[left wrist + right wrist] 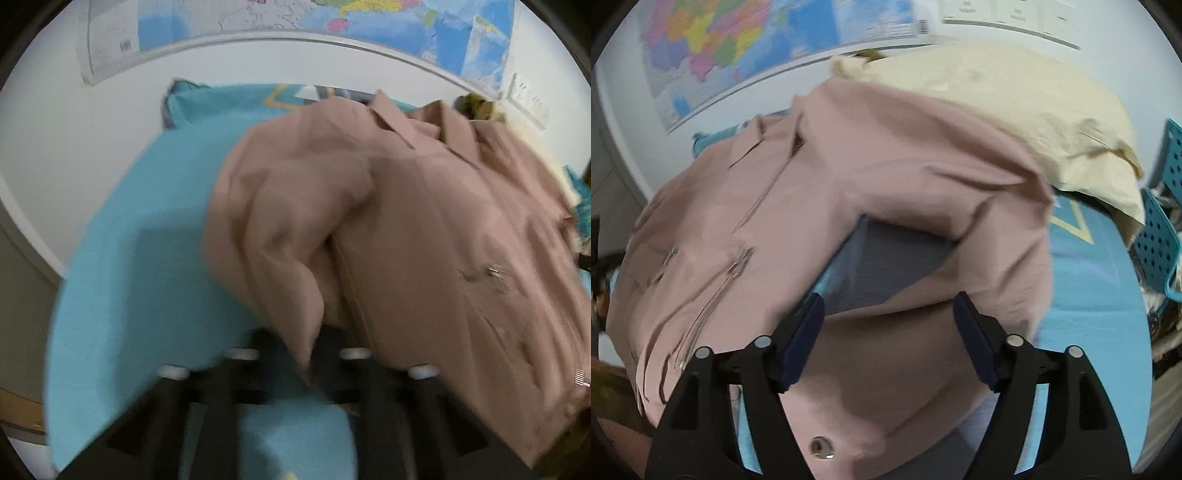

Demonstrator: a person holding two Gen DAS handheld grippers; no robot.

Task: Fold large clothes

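Observation:
A dusty-pink zip jacket (pixel 424 229) lies spread on a turquoise bed cover (pixel 147 258), collar toward the wall. In the left wrist view its left sleeve (pixel 295 266) runs down into my left gripper (pixel 308 363), which is shut on the sleeve's end; the picture is blurred there. In the right wrist view the jacket (pixel 738 229) fills the left and middle, and its other sleeve (pixel 990 206) bends round toward the camera. My right gripper (pixel 888 299) hangs open over that sleeve's cuff end (pixel 886 354), the pads (pixel 803 332) wide apart and not pressing the cloth.
A cream-yellow blanket (pixel 1034 103) is heaped at the head of the bed behind the jacket. A wall map (pixel 332 18) hangs on the white wall. A teal perforated chair (pixel 1160 236) stands at the bed's right side. Bare bed cover (pixel 1089 295) shows right of the sleeve.

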